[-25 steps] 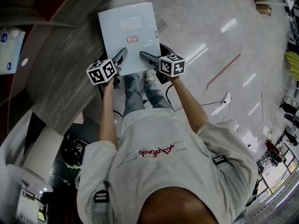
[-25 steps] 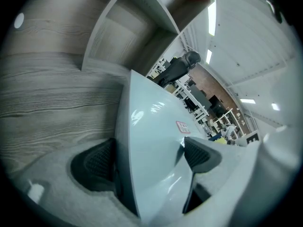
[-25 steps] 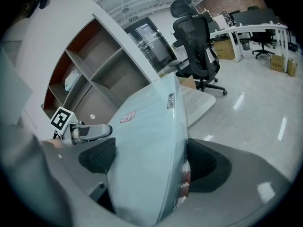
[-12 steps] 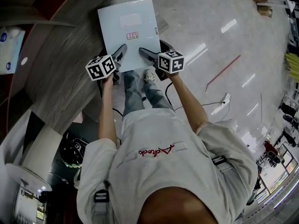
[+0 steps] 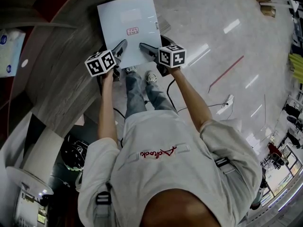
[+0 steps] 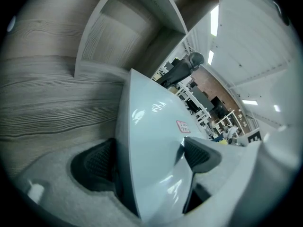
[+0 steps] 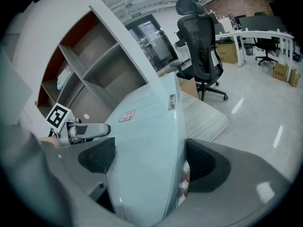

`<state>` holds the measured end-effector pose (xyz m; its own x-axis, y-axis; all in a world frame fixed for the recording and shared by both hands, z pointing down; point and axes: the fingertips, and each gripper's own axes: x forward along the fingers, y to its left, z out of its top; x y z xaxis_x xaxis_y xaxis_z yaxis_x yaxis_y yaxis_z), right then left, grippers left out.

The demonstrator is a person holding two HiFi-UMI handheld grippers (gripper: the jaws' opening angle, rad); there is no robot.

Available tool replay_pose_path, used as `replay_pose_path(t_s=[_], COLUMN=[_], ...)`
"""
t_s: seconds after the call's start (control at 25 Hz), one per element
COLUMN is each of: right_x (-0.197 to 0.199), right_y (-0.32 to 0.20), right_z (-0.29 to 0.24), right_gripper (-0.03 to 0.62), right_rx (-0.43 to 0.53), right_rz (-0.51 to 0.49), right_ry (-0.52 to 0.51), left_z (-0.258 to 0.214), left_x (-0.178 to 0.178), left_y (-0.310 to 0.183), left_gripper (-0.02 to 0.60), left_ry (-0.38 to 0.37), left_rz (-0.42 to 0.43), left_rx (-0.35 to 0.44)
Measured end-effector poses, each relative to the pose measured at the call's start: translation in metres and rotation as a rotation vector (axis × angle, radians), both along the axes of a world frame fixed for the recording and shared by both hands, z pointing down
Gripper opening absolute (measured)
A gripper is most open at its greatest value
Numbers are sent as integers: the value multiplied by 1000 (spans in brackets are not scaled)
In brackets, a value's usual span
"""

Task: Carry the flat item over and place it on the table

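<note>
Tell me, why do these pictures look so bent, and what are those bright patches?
Head view: lamp reflections streak the glossy floor, edges curve and darken. Left gripper view: strong fisheye bulges the pale folder, with glare spots on its cover. Right gripper view: same bulge, black corners, office chair behind looks fairly sharp.

Folder partly over table, left gripper and right gripper at its near edge

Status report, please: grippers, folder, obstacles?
Left gripper shut on folder. Right gripper shut on same. Folder over table edge. No obstacle seen.
</note>
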<state>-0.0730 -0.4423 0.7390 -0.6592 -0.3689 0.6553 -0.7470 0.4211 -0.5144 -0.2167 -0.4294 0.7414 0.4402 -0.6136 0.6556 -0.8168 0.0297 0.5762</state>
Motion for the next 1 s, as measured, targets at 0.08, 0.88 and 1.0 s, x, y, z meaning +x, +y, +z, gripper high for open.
replay_pose_path(t_s=[0.08,0.88,1.0], right_x=[-2,-5,1], right_y=[-9,-18,-25], right_z=[-2,4,-10], right_gripper=[485,492,485], right_rx=[0,-11,77], right_rz=[0,7,44], right_ry=[-1,-8,4], left_z=[-2,1,-5], left_x=[-2,-4,-3], left_y=[-9,-18,-14], left_gripper=[466,468,479], left_ry=[-1,3,-25], left_rz=[-2,22,56], left_rx=[1,15,42])
